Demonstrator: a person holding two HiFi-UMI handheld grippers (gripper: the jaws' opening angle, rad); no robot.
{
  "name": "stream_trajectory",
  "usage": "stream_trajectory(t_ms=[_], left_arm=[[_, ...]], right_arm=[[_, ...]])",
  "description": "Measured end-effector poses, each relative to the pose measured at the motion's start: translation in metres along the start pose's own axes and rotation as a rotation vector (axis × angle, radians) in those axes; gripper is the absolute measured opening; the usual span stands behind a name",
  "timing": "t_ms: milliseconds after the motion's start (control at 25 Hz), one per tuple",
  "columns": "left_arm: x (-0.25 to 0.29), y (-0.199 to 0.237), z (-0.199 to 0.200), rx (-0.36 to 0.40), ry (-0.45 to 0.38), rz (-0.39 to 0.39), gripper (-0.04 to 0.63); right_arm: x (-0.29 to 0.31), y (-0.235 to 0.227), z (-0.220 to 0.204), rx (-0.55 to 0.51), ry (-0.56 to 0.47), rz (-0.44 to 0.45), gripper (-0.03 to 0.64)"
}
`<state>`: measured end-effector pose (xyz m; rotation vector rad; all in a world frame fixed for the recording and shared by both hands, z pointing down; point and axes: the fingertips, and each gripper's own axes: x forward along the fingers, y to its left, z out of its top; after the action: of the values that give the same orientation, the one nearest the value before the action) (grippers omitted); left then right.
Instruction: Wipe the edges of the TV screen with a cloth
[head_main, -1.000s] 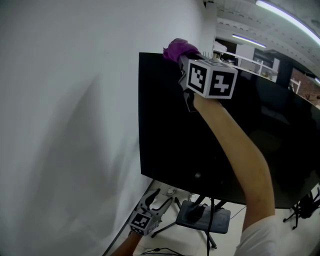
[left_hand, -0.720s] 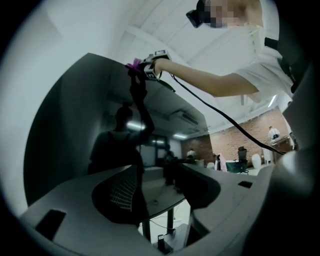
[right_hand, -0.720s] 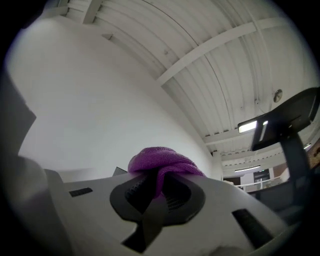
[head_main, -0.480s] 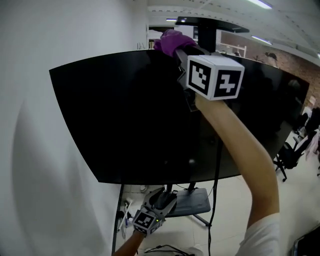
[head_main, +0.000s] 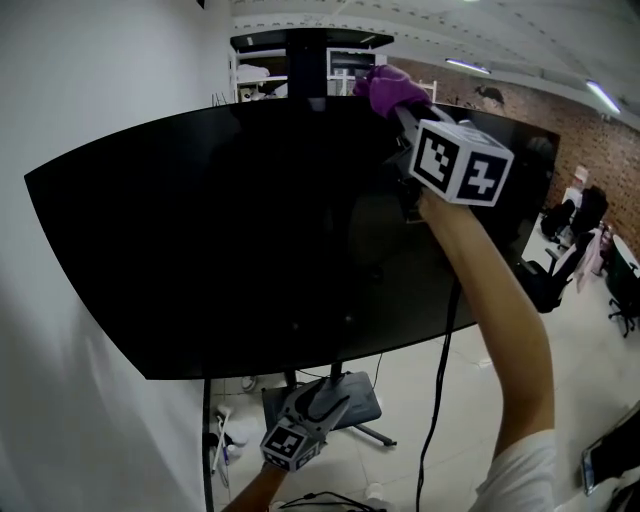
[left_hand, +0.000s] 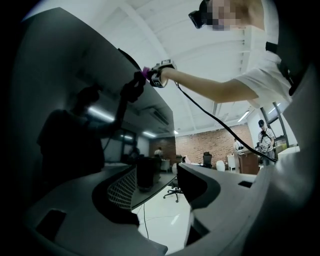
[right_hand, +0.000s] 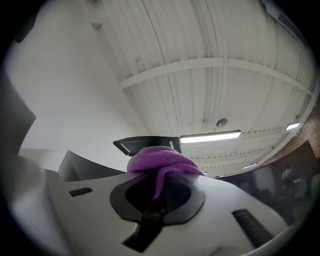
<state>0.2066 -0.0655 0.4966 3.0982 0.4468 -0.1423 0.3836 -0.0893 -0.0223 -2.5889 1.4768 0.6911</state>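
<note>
The right tool (head_main: 398, 104) is clamped shut on a bunched purple terry cloth (head_main: 386, 86), pressed at the top edge of the wide black TV screen (head_main: 230, 240), at about 1 o'clock. The cloth hides that tool's tips. The left tool (head_main: 318, 398) hangs at 6 o'clock below the screen, its jaws apart and empty.

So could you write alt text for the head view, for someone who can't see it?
A person's raised right gripper holds a purple cloth at the top edge of a large black TV screen. The left gripper hangs low beneath the screen, empty.
</note>
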Motion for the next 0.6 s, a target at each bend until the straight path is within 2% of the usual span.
stream_trajectory(t_ms=[160,280,440,600], left_arm=[[0.020,-0.029,-0.014,-0.005,0.001,0.012,0.232],[0.028,-0.030,-0.015,-0.001,-0.012,0.026,0.232],[0.030,-0.018,-0.011,-0.066,-0.043,0.082,0.232],[0.030,-0.018,-0.005,-0.061,-0.051,0.123,0.232]], right_arm=[[-0.060,-0.050,-0.006,-0.018,-0.058,-0.028,0.046],[-0.105,-0.060,-0.032,-0.063,-0.089,-0.038,0.044],[-0.167,-0.041,-0.107,-0.073,-0.062,0.003,0.044],[-0.233,-0.015,-0.196,-0.057,0.021,0.041,0.044]])
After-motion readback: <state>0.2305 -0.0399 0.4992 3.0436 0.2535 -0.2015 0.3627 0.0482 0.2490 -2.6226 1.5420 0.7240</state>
